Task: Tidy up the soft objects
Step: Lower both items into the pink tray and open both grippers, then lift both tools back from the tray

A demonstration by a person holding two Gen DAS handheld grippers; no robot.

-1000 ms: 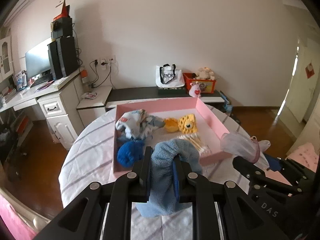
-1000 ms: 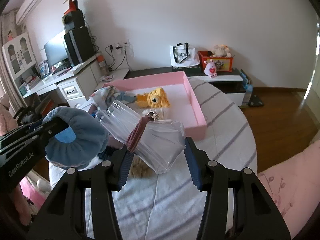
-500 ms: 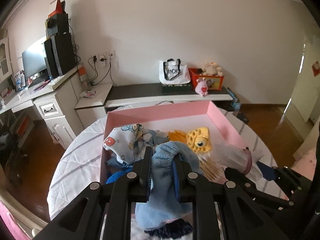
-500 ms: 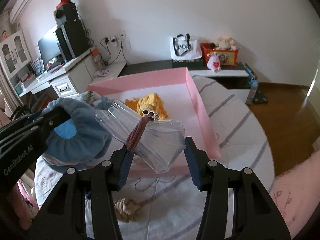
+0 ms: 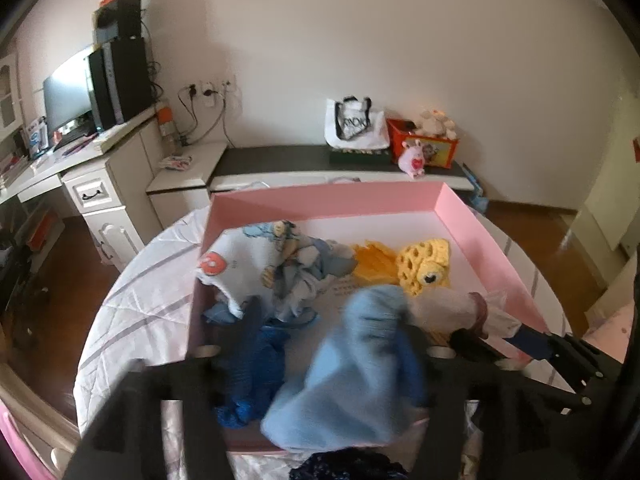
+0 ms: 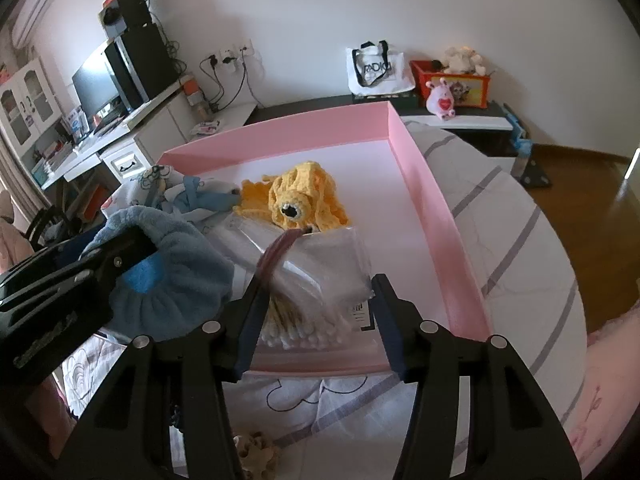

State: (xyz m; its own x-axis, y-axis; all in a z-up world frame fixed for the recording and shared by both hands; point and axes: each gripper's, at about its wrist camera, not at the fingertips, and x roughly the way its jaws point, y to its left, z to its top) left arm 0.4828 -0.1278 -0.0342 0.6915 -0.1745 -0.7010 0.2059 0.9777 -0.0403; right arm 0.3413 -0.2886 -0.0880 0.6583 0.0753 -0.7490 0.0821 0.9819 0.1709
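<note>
A pink tray [image 5: 476, 224] [image 6: 416, 168] on the round table holds a yellow crochet toy [image 5: 424, 268] [image 6: 296, 200], a printed cloth [image 5: 256, 264], a dark blue knit piece [image 5: 252, 364] and a bag of cotton swabs [image 6: 312, 324]. My left gripper [image 5: 332, 344] has its jaws wide apart; the light blue fleece cloth [image 5: 360, 376] [image 6: 172, 268] hangs blurred between them over the tray. My right gripper [image 6: 316, 292] is shut on a clear plastic bundle with a maroon band [image 6: 312, 256] [image 5: 452, 308], above the tray's near edge.
The table has a white striped cloth [image 6: 516, 240]. A small tan object [image 6: 256, 452] lies on the table in front of the tray. A dark item [image 5: 344, 468] sits at the near edge. A desk with monitor [image 5: 68, 96] and a low bench [image 5: 320, 156] stand behind.
Both grippers moved forward over the tray. My left gripper's jaws opened from shut on the blue fleece cloth, which now looks blurred and loose. The right gripper kept its hold.
</note>
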